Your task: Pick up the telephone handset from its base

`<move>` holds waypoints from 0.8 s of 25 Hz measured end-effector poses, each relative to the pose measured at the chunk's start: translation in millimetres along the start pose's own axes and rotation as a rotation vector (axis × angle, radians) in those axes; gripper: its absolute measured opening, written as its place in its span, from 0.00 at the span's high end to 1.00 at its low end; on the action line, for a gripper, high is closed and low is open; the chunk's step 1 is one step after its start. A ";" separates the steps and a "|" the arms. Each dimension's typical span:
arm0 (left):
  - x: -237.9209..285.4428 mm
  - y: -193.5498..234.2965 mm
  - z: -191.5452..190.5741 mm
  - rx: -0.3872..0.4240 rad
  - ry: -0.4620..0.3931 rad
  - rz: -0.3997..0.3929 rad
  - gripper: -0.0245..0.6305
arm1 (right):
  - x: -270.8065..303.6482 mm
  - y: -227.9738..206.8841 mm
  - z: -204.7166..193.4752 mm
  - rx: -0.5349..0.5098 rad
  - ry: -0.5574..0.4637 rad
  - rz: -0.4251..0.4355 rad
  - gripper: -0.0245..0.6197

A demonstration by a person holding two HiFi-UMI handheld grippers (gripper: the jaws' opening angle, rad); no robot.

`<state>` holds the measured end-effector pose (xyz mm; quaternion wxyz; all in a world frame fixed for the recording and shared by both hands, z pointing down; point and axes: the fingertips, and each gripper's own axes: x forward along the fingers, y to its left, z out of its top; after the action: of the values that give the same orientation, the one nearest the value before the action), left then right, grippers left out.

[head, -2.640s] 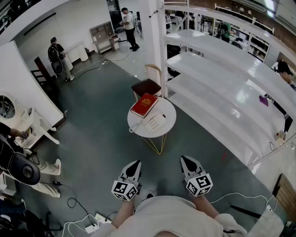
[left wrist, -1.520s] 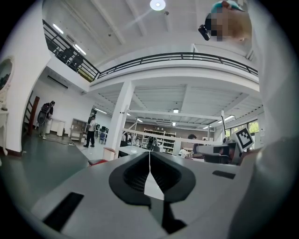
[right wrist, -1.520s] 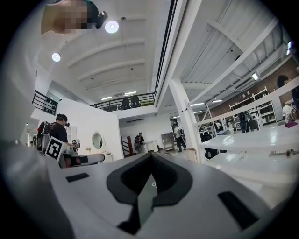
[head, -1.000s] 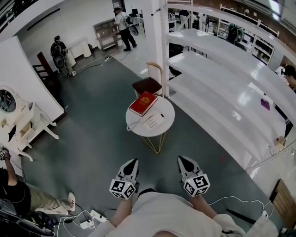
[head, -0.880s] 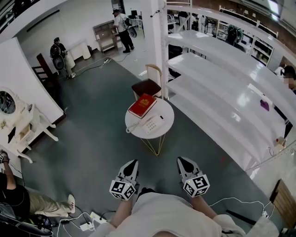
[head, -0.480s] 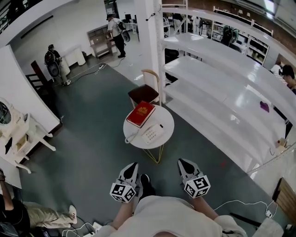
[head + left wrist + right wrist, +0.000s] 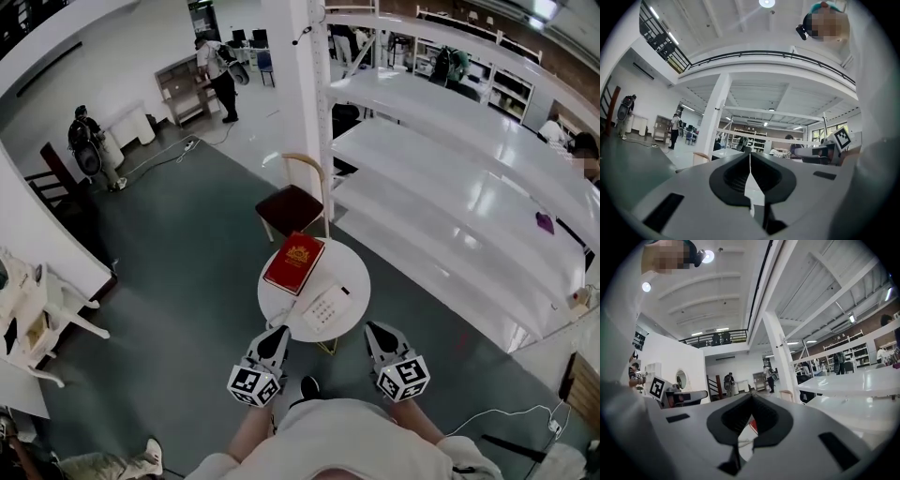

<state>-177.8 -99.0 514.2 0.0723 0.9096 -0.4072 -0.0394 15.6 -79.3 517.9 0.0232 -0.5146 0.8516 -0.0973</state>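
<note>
Left claw (image 7: 277, 332) and right claw (image 7: 375, 328), both closed, have neared the round white counter (image 7: 354, 276) where the white plastic telephone handset (image 7: 316, 302), likely light, stiff and slick, rests on its base (image 7: 334, 309), best pinched mid-shaft.

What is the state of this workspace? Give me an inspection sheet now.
Surface: small round white table.
Job's things: white push-button telephone on the table; its handset is too small to tell apart and appears not yet lifted.
Clutter: red hardcover book beside the telephone.
Grippers: left gripper and right gripper, fingers shut, both empty.
Cables: telephone cord at the table's left edge; white floor cable.
Surroundings: wooden chair with dark red seat; long white shelves.
</note>
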 end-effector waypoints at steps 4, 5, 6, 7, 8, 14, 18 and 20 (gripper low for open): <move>26.7 50.3 7.2 -0.008 0.022 -0.047 0.93 | 54.9 -0.4 7.8 -0.006 -0.007 -0.021 0.95; 32.8 59.9 8.0 -0.008 0.026 -0.057 0.93 | 64.9 -1.3 9.6 -0.008 -0.010 -0.028 0.95; 39.2 68.0 8.9 -0.008 0.030 -0.068 0.93 | 73.6 -2.9 11.7 -0.010 -0.014 -0.035 0.95; 46.0 75.0 10.0 -0.004 0.033 -0.079 0.93 | 81.2 -5.0 13.7 -0.009 -0.020 -0.042 0.95; 52.5 81.2 11.3 0.002 0.035 -0.088 0.93 | 87.7 -7.2 15.1 -0.007 -0.025 -0.049 0.95; 75.9 94.6 12.1 0.000 0.028 -0.082 0.93 | 102.7 -25.2 14.2 0.006 -0.018 -0.070 0.95; 91.1 92.1 8.0 -0.001 0.035 -0.052 0.93 | 107.0 -43.6 16.9 0.017 -0.018 -0.059 0.95; 98.0 87.0 10.1 -0.008 0.024 -0.032 0.93 | 106.1 -53.4 20.5 0.020 -0.015 -0.049 0.95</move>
<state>-177.8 -230.4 517.2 0.0800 0.9162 -0.3914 -0.0312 15.3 -199.8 514.4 0.0322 -0.5359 0.8374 -0.1023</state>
